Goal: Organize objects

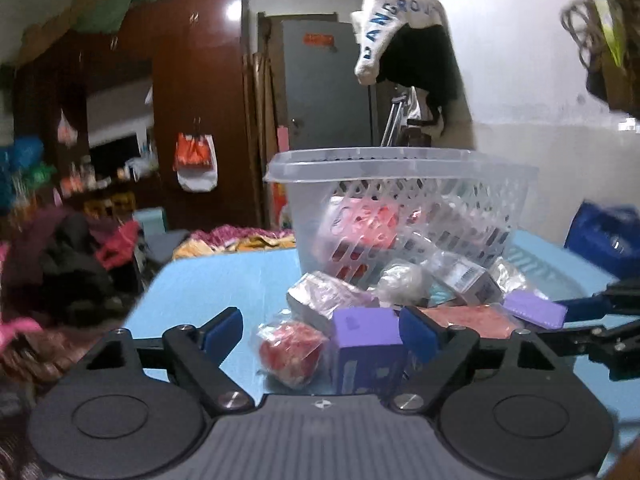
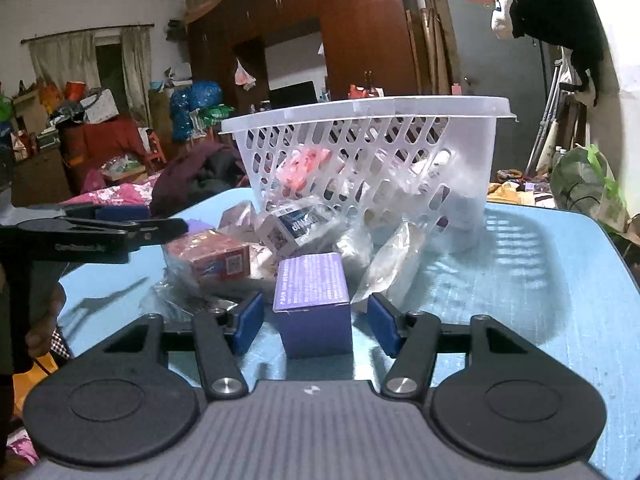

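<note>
Between each spread hand-held gripper [image 1: 320,332] [image 2: 315,320] stands 1 purple box [image 2: 314,304], blue table [image 2: 540,280] open rightward.

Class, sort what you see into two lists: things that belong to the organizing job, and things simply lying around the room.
Job:
basket
purple box
red box
red wrapped ball
left claw
right claw

Lying about:
wardrobe
curtains
hanging white cloth

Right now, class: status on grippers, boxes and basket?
Left gripper open beside purple box. Right gripper open around second purple box. Basket behind, packets crowding.
</note>
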The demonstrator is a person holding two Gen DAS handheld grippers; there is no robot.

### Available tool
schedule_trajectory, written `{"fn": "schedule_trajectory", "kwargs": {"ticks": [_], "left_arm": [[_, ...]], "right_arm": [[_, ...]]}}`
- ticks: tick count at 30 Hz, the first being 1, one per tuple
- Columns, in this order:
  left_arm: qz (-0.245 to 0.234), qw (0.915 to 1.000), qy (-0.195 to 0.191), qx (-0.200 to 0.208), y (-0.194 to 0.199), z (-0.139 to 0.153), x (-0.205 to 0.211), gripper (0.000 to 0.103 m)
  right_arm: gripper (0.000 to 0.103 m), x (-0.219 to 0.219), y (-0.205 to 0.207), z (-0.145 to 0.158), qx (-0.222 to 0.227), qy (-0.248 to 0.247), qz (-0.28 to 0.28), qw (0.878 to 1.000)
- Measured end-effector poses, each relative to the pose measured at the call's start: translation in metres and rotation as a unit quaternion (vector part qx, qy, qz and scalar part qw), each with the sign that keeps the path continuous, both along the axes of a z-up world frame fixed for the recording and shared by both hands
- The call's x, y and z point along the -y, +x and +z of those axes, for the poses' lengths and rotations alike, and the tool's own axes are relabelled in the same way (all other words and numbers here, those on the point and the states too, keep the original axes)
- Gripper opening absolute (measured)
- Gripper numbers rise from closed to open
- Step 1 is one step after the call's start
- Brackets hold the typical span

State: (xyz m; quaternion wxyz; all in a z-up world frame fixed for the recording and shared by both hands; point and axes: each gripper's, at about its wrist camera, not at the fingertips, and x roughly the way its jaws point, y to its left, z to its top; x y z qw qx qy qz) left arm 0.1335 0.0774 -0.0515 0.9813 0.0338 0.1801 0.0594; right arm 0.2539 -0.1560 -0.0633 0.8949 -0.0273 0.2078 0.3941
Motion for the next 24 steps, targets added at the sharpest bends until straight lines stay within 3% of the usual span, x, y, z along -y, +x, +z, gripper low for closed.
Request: {"fn": "schedule_trajectory", "kwargs": {"ticks": [3,11,16,18,19,20,24], "left_arm": [[-0.021,0.9997,0.006,-0.007,0.001,-0.002,0.010,0.088],[-0.027,0.9991,-0.012,-0.029,-0.008,-0.015,0.012,0.087],[-0.031,0.9973,-0.052,-0.042,0.000,-0.017,0.003,0.084],[-0.038,0.9962,-0.067,-0.041,0.000,-0.018,0.000,0.074],[-0.048,0.9942,-0.086,-0.042,0.000,-0.018,-0.003,0.062],[-0.055,0.9920,-0.106,-0.042,-0.001,-0.019,-0.007,0.062],[-0.050,0.9927,-0.107,-0.022,-0.006,-0.019,-0.008,0.062]], "right_arm": [[0.046,0.007,-0.004,-0.006,-0.005,0.007,-0.002,1.000],[0.045,0.009,-0.005,-0.007,-0.007,0.016,-0.005,1.000],[0.045,0.013,-0.005,-0.006,-0.008,0.027,-0.007,1.000],[0.045,0.014,-0.006,-0.005,-0.006,0.032,-0.008,0.999],[0.044,0.015,-0.006,-0.005,-0.005,0.035,-0.009,0.999],[0.044,0.015,-0.006,-0.005,-0.003,0.038,-0.010,0.999],[0.044,0.020,-0.007,-0.004,-0.005,0.049,-0.011,0.999]]}}
